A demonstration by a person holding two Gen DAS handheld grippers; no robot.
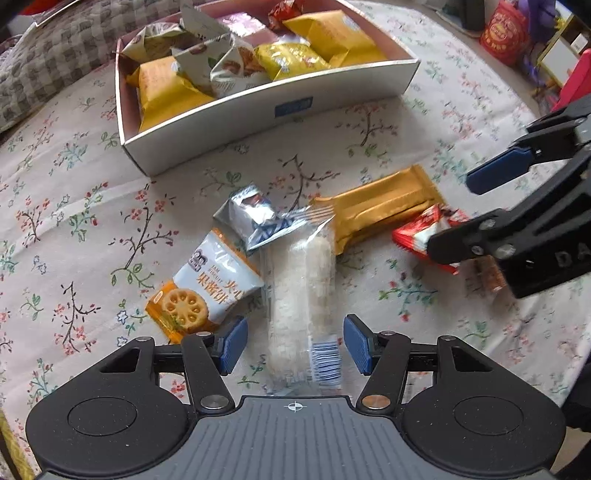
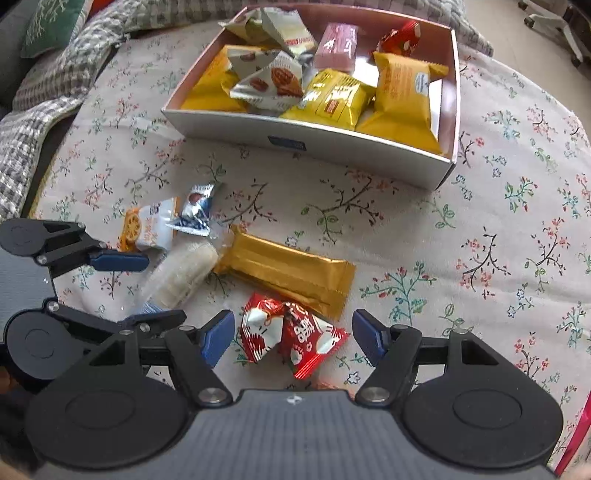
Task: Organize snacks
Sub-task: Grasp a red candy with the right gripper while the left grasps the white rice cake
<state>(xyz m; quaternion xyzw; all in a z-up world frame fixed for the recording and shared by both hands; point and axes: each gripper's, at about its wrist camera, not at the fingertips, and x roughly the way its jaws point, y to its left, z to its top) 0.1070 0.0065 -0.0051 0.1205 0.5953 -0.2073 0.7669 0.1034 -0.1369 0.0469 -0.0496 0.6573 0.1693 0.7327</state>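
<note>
My left gripper (image 1: 293, 345) points down at the flowered cloth, open, its blue pads either side of a clear-wrapped rice cracker bar (image 1: 299, 291) without touching it. Beside the bar lie a white-and-orange biscuit packet (image 1: 207, 288), a silver-blue packet (image 1: 255, 218) and a long gold bar (image 1: 380, 206). My right gripper (image 2: 293, 339) is open around two red-and-white packets (image 2: 295, 334), with a gap at each pad. A white box (image 2: 332, 144) holding several yellow and white snack packs stands behind. Each view shows the other gripper: the left gripper (image 2: 140, 290) and the right gripper (image 1: 476, 210).
A checked blanket (image 2: 55, 92) and a green cushion (image 2: 48, 22) lie at the table's far left. A red bag (image 1: 504, 29) and boxes stand off the far right edge. Bare flowered cloth (image 2: 498, 240) spreads to the right of the snacks.
</note>
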